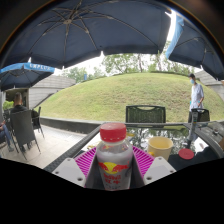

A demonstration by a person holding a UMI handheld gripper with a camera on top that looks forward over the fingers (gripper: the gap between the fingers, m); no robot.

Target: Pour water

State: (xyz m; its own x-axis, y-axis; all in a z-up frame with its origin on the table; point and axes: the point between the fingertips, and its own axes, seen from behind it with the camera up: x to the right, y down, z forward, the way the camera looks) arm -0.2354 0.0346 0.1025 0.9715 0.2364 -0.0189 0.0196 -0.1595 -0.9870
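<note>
A clear bottle with a red cap and a red-and-yellow label stands upright between my gripper's magenta pads. Both fingers press against its sides, so the gripper is shut on it. Just beyond the fingers, to the right, a yellowish cup sits on the dark glass table. A small red lid lies on the table right of the cup.
A dark chair back stands behind the table. More chairs are off to the left on the patio. A person stands at the right before a grassy slope. Large blue umbrellas hang overhead.
</note>
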